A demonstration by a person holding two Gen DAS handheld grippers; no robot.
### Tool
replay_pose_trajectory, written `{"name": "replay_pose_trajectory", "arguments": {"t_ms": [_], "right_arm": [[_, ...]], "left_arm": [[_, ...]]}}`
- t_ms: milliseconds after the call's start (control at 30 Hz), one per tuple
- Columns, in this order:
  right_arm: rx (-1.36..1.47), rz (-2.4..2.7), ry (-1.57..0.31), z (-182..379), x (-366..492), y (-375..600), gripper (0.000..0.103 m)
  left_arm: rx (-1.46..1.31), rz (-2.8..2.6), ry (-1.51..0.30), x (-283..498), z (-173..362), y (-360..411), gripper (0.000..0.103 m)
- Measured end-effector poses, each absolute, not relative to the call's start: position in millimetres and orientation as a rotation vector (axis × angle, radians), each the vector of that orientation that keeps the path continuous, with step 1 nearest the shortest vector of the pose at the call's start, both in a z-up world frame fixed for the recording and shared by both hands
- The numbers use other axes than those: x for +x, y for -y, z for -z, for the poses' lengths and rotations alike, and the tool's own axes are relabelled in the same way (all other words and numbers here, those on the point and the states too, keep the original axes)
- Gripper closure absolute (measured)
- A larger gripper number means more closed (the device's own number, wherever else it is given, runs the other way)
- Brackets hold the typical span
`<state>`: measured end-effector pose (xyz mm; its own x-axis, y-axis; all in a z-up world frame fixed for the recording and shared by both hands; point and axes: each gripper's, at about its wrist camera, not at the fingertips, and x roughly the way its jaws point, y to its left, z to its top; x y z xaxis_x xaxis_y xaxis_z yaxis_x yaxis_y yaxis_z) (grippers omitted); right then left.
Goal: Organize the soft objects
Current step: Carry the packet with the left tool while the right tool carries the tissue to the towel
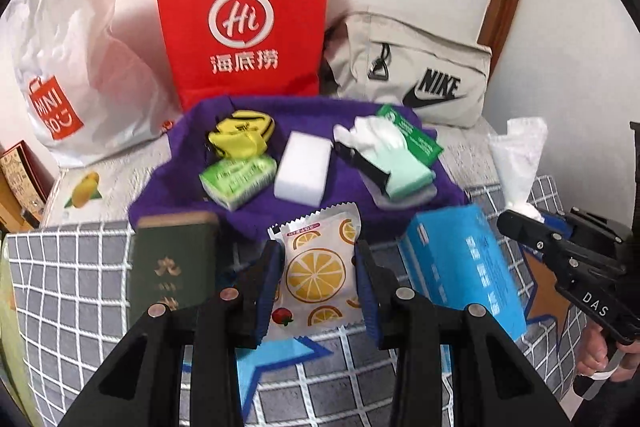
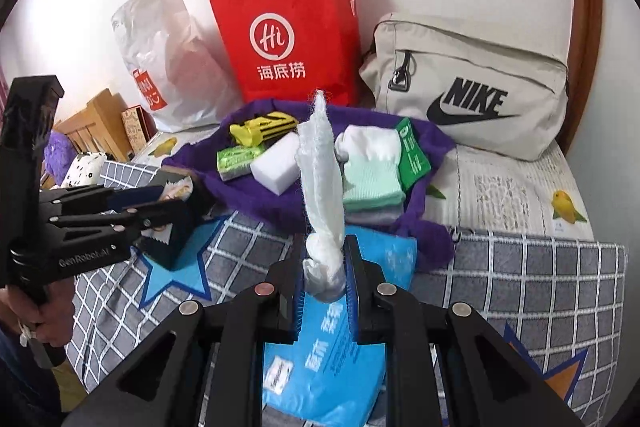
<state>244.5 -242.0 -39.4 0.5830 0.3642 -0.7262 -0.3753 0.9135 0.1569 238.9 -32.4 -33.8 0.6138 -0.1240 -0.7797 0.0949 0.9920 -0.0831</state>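
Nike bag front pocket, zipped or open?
Shut, as far as visible: the Nike bag shows its zipper pull hanging at the pocket's end, no gap showing.

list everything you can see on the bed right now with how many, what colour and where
red bag: 1, red, upright at wall
white bag: 1, white, left of red bag
Nike bag: 1, beige, right of red bag
purple cloth: 1, purple, mid bed
yellow item: 1, yellow, on cloth
green pack: 1, green, on cloth
sponge: 1, white, on cloth
socks: several, white and mint, on cloth
green box: 1, dark green, front left
tissue pack: 1, blue, front right
lemon packet: 1, white and orange, in left claw
tissue: 1, white, in right claw
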Motion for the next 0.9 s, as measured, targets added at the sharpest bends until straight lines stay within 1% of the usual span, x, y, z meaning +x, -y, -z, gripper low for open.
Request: {"name": "replay_pose_trajectory", "arguments": {"t_ms": [300, 900], "right_arm": [[-0.026, -0.447, -0.836, 31.7, 268.5, 232.3, 0.086], [-0.059, -0.431, -0.858, 36.3, 320.3, 206.4, 0.086]], "left_arm": [[-0.059, 0.101, -0.884, 260.7, 23.6, 14.5, 0.068], [-0.073, 0.105, -0.877, 306.4, 15.8, -10.2, 0.068]]}}
